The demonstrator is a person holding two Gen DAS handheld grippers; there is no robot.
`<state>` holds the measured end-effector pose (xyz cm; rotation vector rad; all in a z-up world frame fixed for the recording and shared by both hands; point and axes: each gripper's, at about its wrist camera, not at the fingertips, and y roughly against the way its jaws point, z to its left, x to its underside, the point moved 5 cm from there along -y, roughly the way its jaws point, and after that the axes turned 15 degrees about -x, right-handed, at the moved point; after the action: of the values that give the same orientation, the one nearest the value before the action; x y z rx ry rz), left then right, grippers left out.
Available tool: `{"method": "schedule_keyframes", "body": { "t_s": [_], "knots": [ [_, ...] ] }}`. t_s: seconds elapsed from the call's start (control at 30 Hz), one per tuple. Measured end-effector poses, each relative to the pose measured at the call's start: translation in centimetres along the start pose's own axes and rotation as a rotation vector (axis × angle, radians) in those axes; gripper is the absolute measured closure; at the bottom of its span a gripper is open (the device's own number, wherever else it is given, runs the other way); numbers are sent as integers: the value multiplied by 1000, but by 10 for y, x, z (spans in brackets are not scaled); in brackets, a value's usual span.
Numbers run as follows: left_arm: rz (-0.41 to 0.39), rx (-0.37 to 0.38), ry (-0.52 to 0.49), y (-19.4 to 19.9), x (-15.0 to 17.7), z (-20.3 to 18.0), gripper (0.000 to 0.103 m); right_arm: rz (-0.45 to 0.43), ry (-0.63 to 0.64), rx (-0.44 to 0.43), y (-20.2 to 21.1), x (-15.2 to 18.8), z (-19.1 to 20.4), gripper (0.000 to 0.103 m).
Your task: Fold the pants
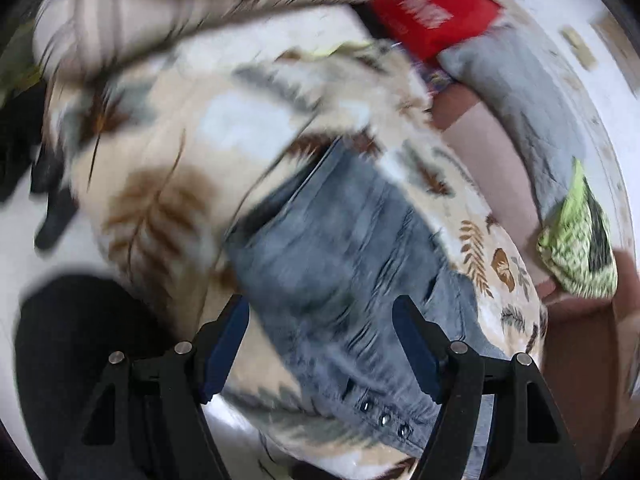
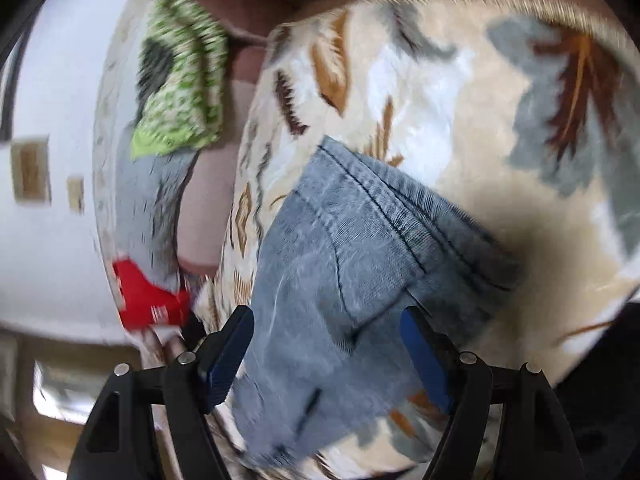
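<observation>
The blue-grey denim pants (image 1: 340,240) lie bunched on a cream blanket with a leaf print (image 1: 160,152). In the left wrist view a row of metal buttons on the pants sits near the bottom. My left gripper (image 1: 322,304) hovers over the denim, open, blue pads wide apart and no cloth pinched. In the right wrist view the pants (image 2: 352,240) show a stitched seam and a folded edge on the same blanket (image 2: 460,92). My right gripper (image 2: 328,314) is open too, with the denim lying under and between its fingers. Both views are motion-blurred.
Beyond the blanket's edge lie a green knitted cloth (image 1: 576,232) (image 2: 180,80), a grey cloth (image 1: 520,92) (image 2: 148,200) and a red package (image 1: 432,12) (image 2: 148,296). A dark shape (image 1: 80,340) fills the lower left of the left wrist view.
</observation>
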<state>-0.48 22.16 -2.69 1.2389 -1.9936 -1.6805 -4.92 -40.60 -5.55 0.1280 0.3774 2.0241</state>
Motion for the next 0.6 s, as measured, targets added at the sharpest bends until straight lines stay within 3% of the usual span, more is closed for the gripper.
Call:
{"method": "schedule_keyframes", "body": {
  "t_s": [0.07,0.27,0.3,0.33,0.4,0.43,0.53,0.6],
  "knots": [
    [32,7,57,-3,7,10,28,-19,-19,13,-11,-4,-5,25],
    [118,40,78,-28,6,2,29,-15,-36,18,-18,-8,-15,25],
    [126,44,85,-33,3,0,40,-17,-34,19,-16,-7,-16,25],
    [138,28,79,-37,2,-1,64,-14,-29,24,-16,-7,-16,26],
    [182,34,105,-46,-1,1,79,9,8,51,-17,-7,-13,52],
    [200,52,121,-48,-3,2,83,35,46,79,-20,-7,-9,73],
    [206,100,145,-40,-11,3,85,58,133,116,-20,-8,7,87],
    [176,114,139,-29,-14,2,85,36,221,126,-9,-9,31,89]
  ]
}}
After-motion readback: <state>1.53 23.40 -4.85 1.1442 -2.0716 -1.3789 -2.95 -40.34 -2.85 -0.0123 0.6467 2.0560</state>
